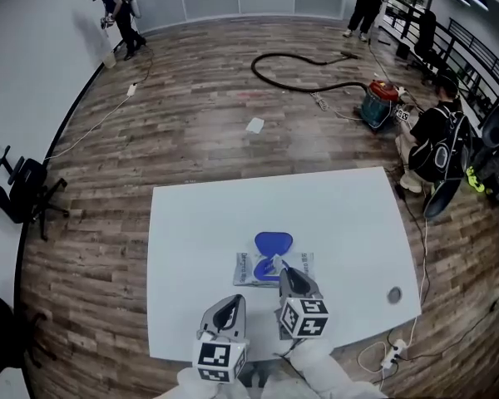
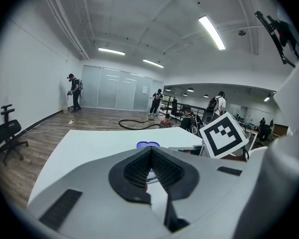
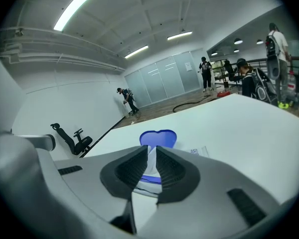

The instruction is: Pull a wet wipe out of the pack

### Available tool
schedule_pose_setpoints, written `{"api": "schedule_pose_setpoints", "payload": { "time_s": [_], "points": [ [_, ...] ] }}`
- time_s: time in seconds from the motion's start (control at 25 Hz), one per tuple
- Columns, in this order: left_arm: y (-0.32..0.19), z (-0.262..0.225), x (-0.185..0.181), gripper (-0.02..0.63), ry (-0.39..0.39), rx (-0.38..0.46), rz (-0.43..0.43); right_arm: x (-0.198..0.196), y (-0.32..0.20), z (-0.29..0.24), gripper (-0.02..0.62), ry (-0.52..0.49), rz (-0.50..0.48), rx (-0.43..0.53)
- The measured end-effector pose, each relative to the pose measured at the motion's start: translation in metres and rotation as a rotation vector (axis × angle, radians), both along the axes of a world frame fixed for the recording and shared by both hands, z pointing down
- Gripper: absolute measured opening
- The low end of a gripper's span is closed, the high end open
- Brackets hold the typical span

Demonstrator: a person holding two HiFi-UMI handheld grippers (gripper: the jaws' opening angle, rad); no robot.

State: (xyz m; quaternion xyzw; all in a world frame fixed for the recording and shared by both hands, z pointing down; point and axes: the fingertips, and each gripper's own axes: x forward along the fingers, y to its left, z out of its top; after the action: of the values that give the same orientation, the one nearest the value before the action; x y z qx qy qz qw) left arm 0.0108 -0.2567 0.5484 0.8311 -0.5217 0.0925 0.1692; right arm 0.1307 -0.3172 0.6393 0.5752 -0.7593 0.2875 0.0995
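We work at a white table (image 1: 191, 223), and the pack (image 1: 304, 264) lies flat on it near the front edge, just ahead of both grippers. Its blue lid (image 1: 273, 242) is flipped open toward the far side.

Our right gripper (image 1: 284, 271) sits over the pack's opening. In the right gripper view its jaws are pinched almost together on a pale strip that we take to be the wipe (image 3: 150, 159), with the lid showing behind. Our left gripper (image 1: 235, 300) hangs just near the pack's left corner. Its jaws are clenched and nothing is between them, and we cannot tell whether it touches the pack.

We judge the grasp made and the pull itself not yet done. The next move calls for lifting the right gripper up and away. The light pack may rise with it, so the left gripper should press the pack down.
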Motion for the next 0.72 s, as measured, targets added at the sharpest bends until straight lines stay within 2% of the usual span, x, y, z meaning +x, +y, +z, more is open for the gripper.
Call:
{"api": "schedule_pose_setpoints", "payload": {
  "time_s": [0.24,0.72],
  "points": [
    [-0.005,0.007,-0.007,-0.002,-0.009,-0.013,-0.034,0.0,-0.012,0.015,0.074,0.011,-0.023,-0.039],
    [-0.015,0.022,-0.019,-0.002,-0.018,-0.039,-0.078,-0.009,-0.023,0.042,0.083,0.052,-0.071,-0.135]
  ]
}}
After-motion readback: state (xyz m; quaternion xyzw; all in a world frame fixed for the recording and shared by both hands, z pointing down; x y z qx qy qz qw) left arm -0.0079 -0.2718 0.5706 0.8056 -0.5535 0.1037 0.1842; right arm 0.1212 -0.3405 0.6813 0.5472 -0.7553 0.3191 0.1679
